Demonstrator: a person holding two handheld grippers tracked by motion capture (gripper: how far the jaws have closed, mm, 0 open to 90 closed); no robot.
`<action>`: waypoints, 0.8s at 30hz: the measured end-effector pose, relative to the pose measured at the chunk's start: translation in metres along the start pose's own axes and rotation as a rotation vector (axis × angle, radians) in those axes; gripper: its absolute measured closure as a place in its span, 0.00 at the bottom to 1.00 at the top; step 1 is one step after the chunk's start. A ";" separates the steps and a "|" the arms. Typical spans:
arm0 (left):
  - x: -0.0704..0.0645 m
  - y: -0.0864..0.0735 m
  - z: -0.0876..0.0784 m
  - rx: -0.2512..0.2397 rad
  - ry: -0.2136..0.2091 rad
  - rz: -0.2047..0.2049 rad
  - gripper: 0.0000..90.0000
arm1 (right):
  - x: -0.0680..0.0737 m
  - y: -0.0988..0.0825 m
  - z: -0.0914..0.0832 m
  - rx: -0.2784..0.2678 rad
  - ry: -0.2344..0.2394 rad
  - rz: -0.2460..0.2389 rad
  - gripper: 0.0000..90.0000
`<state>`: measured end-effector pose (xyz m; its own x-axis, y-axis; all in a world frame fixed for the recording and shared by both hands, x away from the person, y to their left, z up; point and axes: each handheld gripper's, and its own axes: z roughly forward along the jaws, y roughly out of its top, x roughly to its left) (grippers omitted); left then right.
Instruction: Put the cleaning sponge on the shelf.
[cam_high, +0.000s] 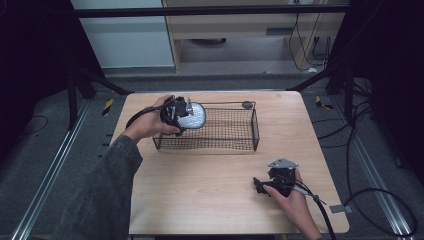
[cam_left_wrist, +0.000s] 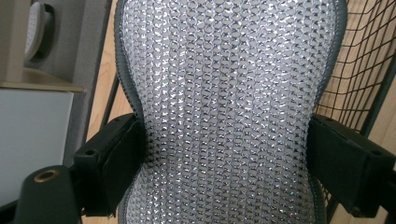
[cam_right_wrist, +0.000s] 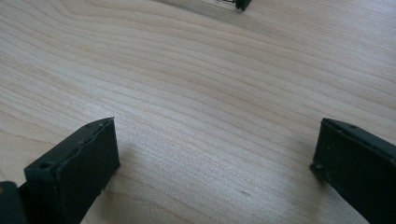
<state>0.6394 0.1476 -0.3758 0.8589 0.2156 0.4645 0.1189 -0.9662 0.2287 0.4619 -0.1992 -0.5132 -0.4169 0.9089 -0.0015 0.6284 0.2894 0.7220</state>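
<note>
Left gripper (cam_left_wrist: 224, 154) jaws clamped on waist of silver mesh pad (cam_left_wrist: 229, 93), grey-edged, hourglass outline; long axis runs straight ahead between jaws. In high view, pad (cam_high: 196, 116) held over left end of wire basket (cam_high: 235, 146), pointing right along basket length. Basket interior right of pad open. Right gripper (cam_right_wrist: 215, 158) jaws spread wide, nothing between them; rests on bare wooden table (cam_high: 200, 185) near front right edge, well apart from basket
</note>
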 end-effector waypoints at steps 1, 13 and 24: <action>0.001 0.000 0.001 0.005 0.005 -0.002 0.14 | 0.000 0.000 0.000 0.000 0.000 0.000 0.01; 0.006 -0.002 0.006 -0.016 -0.023 -0.101 0.04 | 0.000 0.000 0.000 0.000 0.001 0.000 0.01; 0.004 -0.001 -0.007 -0.067 -0.022 -0.128 0.06 | 0.000 0.000 0.000 0.000 0.000 -0.001 0.01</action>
<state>0.6399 0.1502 -0.3683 0.8499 0.3323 0.4089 0.1952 -0.9194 0.3413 0.4620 -0.1992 -0.5131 -0.4173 0.9088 -0.0018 0.6284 0.2900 0.7218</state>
